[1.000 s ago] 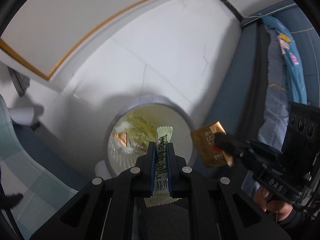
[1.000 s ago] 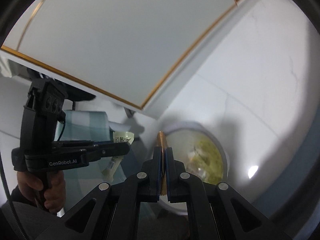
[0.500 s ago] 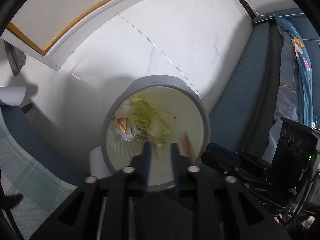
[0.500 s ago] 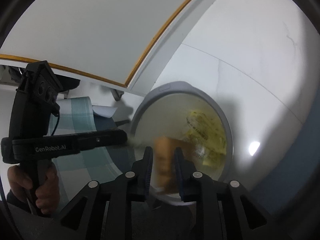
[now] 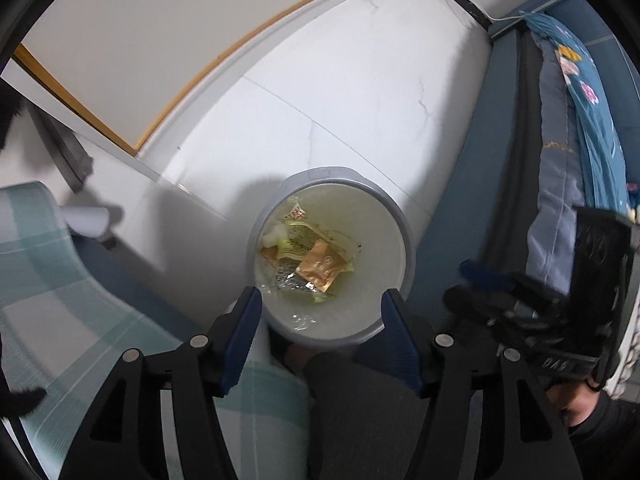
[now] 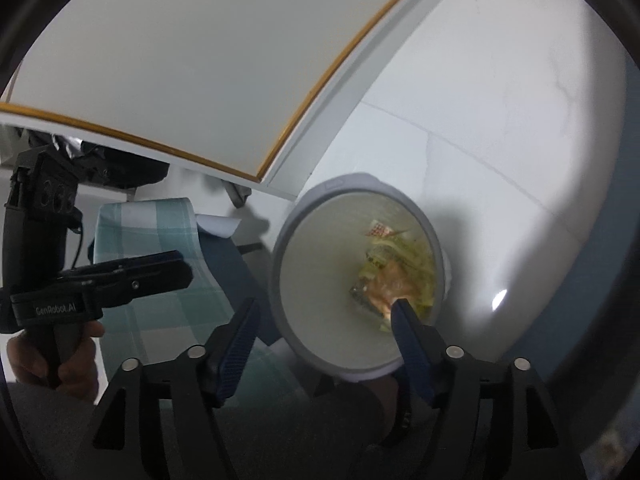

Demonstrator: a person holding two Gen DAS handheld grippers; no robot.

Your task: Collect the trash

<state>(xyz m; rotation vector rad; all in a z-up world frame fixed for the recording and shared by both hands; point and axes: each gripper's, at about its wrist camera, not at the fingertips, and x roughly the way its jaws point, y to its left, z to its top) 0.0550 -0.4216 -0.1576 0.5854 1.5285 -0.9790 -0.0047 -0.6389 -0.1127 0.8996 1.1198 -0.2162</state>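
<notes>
Grey bin [image 5: 402, 236] on the floor holds the wrappers [image 5: 310, 264], left gripper [image 5: 322, 314] and right gripper [image 6: 326, 324] both empty with fingers wide; no more trash in view.

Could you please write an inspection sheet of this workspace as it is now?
Surface: white tiled floor.
Job's things: grey trash bin, upright; orange wrapper on yellow-green wrappers inside.
Clutter: nothing seen.
Grippers: left gripper open, empty, above bin; right gripper open, empty.
Cables: thin black cable at left gripper body.
Surroundings: white cabinet door with gold trim; checked cloth; floral bedding.
</notes>
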